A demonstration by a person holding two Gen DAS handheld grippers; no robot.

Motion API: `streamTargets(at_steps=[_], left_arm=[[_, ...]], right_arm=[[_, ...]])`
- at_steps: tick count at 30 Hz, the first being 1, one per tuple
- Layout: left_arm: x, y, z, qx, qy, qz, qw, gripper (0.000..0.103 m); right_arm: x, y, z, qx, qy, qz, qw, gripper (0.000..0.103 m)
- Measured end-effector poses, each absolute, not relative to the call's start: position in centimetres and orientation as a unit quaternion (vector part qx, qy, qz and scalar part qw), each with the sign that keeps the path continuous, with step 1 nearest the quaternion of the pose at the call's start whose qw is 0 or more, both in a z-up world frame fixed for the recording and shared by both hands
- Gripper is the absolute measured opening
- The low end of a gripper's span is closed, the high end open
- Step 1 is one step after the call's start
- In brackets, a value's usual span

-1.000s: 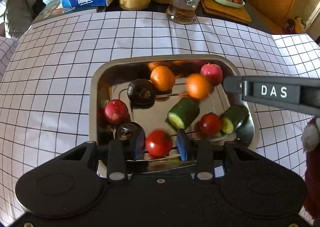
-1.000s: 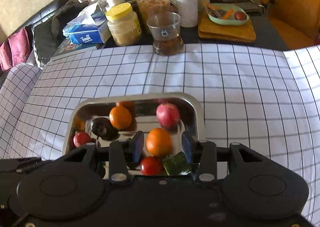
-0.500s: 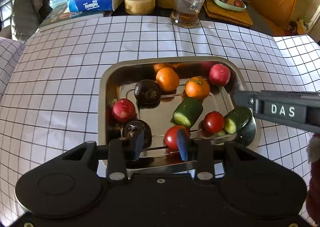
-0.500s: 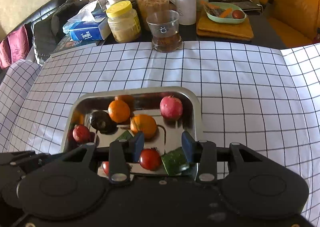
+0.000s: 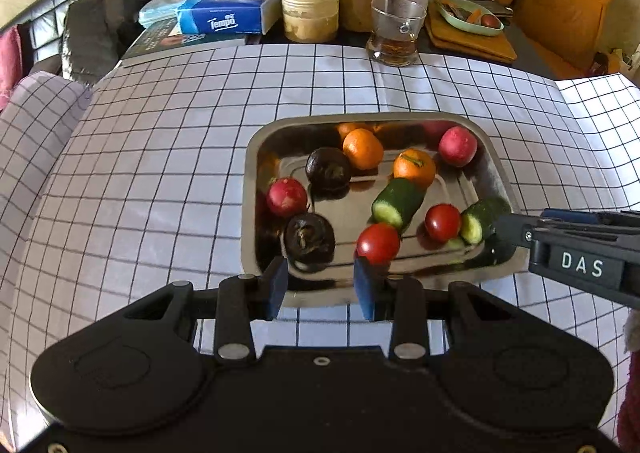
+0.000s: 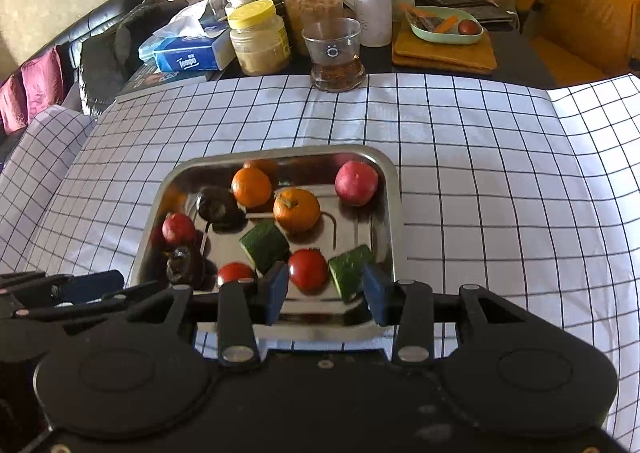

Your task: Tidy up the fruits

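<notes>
Both claws are hanging just off the near rim of the steel tray (image 5: pixel 256 181), left claw (image 5: pixel 322 285) and right claw (image 6: pixel 324 293) each narrowly parted, pinching nothing. All the fruit is sitting inside the tray at mid-counter. Risk: the near tomato (image 5: pixel 378 244) and other round pieces are likely rolling on slick metal if nudged; the claws are crowding each other.
</notes>
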State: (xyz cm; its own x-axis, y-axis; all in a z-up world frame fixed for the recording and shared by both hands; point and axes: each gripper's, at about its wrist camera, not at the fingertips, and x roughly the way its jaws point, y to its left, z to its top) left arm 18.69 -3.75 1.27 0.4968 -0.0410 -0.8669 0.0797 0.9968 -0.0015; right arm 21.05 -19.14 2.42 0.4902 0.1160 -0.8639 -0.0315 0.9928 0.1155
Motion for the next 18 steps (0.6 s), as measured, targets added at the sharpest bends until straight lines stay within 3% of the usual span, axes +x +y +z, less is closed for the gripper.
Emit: streamTargets(at_steps=[18], left_arm=[[13.6, -3.2, 2.1, 0.016, 0.496, -0.026, 0.868, 0.045]], right_arm=[[14.5, -19.1, 3.5, 0.053, 0.491, 0.036, 0.869, 0.044]])
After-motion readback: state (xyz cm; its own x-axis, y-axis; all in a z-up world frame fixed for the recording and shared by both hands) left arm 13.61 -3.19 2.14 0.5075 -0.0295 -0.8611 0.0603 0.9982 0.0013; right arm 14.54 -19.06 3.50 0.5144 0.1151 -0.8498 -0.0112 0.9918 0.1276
